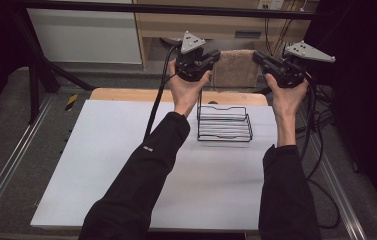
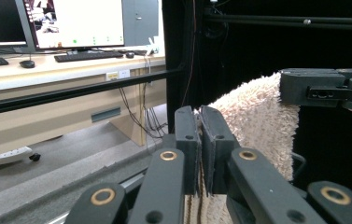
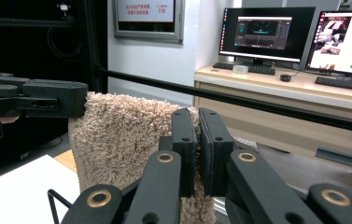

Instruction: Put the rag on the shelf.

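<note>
A beige fluffy towel (image 1: 235, 69) hangs stretched between my two grippers, above the far edge of the table. My left gripper (image 1: 215, 56) is shut on the towel's left edge and my right gripper (image 1: 257, 58) is shut on its right edge. In the left gripper view the closed jaws (image 2: 200, 114) pinch the towel (image 2: 257, 121), with the other gripper (image 2: 323, 88) at its far corner. The right gripper view has its jaws (image 3: 197, 116) closed on the towel (image 3: 117, 140), and the left gripper (image 3: 47, 98) grips the opposite corner. A black wire basket (image 1: 224, 123) stands on the table just below the towel.
A white sheet (image 1: 126, 165) covers the wooden table. Black cables (image 1: 158, 100) trail from both grippers. Metal rails (image 1: 6, 170) run along the table's sides. A desk with monitors (image 3: 267, 32) and a black frame bar (image 3: 257, 105) stand beyond the table.
</note>
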`<state>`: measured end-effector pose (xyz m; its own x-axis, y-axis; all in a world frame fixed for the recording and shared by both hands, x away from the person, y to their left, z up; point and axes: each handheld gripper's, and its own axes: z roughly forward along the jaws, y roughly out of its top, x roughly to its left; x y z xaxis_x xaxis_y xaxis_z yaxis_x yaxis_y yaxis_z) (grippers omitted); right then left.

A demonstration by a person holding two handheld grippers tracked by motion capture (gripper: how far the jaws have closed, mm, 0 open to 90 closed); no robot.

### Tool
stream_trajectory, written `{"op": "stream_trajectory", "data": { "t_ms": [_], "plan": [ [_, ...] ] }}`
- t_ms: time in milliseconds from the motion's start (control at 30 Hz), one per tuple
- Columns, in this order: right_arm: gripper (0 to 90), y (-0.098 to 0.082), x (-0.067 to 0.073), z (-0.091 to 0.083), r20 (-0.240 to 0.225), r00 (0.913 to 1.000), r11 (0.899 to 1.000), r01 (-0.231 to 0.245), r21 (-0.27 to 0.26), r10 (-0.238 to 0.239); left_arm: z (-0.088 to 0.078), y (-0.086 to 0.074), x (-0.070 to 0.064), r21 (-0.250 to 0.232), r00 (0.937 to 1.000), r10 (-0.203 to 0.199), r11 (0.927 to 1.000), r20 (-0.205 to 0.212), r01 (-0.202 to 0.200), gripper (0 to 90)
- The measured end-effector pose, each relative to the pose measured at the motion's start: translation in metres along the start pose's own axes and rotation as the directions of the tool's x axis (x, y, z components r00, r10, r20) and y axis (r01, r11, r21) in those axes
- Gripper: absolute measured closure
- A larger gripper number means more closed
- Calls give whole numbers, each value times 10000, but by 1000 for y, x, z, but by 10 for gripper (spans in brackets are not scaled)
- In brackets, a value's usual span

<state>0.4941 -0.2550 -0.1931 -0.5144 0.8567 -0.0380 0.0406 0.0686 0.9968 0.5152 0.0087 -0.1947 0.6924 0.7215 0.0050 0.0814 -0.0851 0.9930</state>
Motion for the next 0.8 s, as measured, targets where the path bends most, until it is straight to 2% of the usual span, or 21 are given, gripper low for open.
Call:
{"op": "stream_trajectory", "data": {
  "t_ms": [167, 233, 367, 800],
  "plan": [
    [860, -10, 0, -1, -89, 9999, 9998, -101, 193, 103, -1, -10, -2, 163, 10000, 31, 9999, 56, -32, 864],
    [859, -14, 0, -2, -122, 9998, 9996, -151, 232, 153, -1, -14, -3, 206, 9996, -5, 9998, 265, 0, 864],
    [859, -20, 2, -5, -172, 9997, 9994, -164, 305, 169, -4, -20, -5, 187, 9992, -51, 9998, 384, 44, 864],
    [856, -30, 5, -15, -256, 9992, 9984, -296, 491, 309, -13, -29, -11, 391, 9971, -16, 9992, 755, -14, 863]
  ]
}}
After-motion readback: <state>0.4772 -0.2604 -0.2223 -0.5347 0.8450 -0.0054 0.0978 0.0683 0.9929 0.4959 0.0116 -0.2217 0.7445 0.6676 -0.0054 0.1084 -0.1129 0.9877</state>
